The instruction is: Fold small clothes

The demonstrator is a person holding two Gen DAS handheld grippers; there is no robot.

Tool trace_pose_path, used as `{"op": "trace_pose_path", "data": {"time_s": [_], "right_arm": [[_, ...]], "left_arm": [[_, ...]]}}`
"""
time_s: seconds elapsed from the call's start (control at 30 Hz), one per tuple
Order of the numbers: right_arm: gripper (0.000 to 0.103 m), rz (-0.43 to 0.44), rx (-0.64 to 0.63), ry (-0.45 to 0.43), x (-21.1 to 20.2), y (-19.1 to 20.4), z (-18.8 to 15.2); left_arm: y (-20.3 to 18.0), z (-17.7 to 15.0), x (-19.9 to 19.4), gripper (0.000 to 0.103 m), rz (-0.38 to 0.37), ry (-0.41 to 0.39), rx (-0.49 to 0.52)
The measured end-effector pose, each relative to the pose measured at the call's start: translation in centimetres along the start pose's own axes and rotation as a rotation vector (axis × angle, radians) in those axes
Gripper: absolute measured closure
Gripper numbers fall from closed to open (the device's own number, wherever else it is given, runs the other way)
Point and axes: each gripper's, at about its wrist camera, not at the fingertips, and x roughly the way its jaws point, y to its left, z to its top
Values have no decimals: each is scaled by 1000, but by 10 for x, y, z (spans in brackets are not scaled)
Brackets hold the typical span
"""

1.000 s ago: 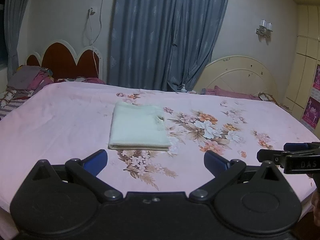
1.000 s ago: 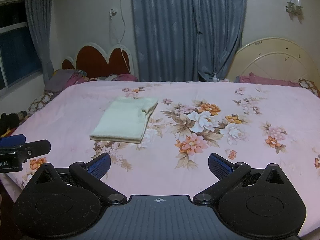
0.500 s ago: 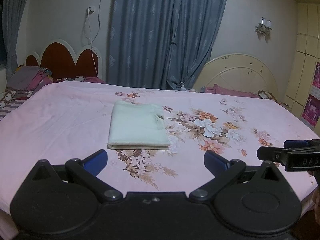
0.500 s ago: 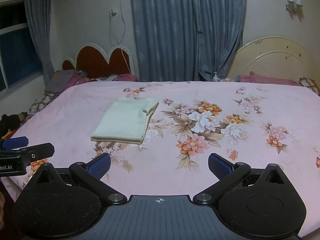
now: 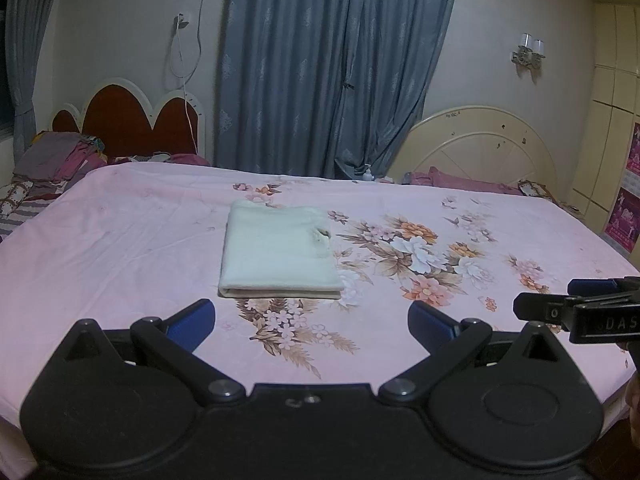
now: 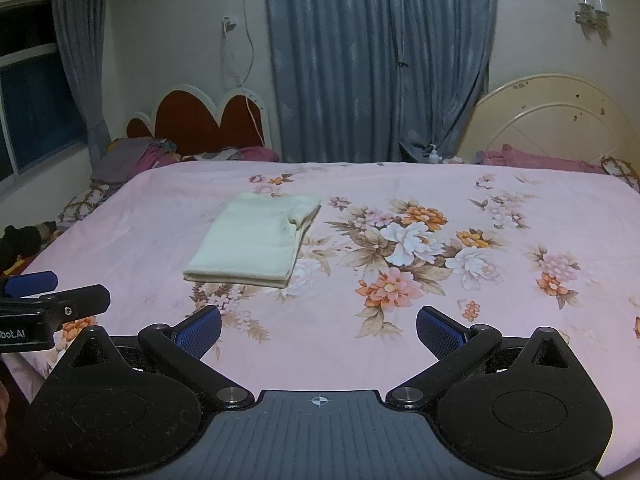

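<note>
Garment lies folded flat on bed, probably finished; left tool and right tool both released, held back clear.

Both my grippers are looking the same: left gripper and right gripper are sporting matte black linkage arms, round black housings, silver pivot screws and ribbed blue finger pads. The right one's showing a grey ribbed plate with a crosshair mark.
</note>
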Motion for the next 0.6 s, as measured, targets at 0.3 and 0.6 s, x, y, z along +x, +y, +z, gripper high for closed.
{"op": "trace_pose_path", "data": {"time_s": [0.3,0.6], "right_arm": [[1,0,1,1,0,1,0],[1,1,-5,1,0,-1,-1]], "left_arm": [[0,0,0,1,1,-2,0],[0,0,0,1,-1,1,7]]}}
